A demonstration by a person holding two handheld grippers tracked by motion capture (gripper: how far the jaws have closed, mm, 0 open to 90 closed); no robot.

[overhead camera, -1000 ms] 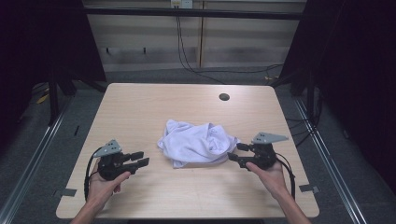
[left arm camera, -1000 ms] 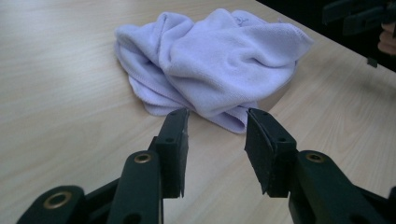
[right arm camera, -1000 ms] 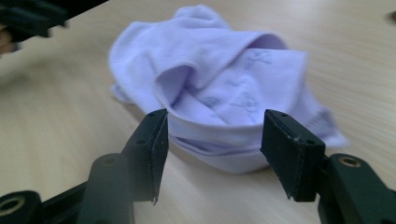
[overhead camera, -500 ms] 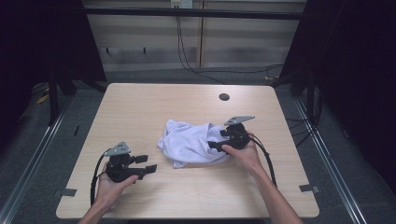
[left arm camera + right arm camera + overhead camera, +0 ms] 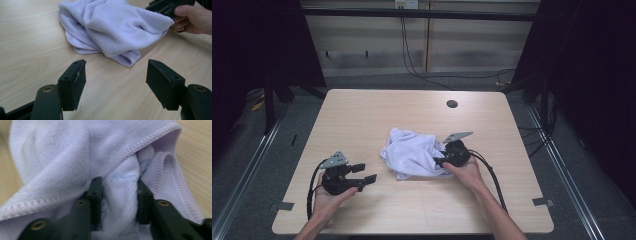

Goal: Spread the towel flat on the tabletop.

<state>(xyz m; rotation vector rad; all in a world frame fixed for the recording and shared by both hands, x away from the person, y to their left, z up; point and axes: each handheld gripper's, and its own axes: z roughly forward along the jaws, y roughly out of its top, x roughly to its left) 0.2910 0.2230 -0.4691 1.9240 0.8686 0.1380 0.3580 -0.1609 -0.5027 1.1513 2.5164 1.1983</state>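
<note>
on table, right gripper (image 5: pixel 439 161) pinching cloth (image 5: pixel 412 156)

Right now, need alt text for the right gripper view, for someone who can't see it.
The right claw pinches a fold of a crumpled white towel, its two black jaws pressed against the cloth on either side. A stitched hem curves across the top, and light wooden table shows at the right edge.

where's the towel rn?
In the high view the white towel lies crumpled just right of centre on the table. The right tool grips a fold at its right edge; the left tool sits open, apart to its left.
</note>
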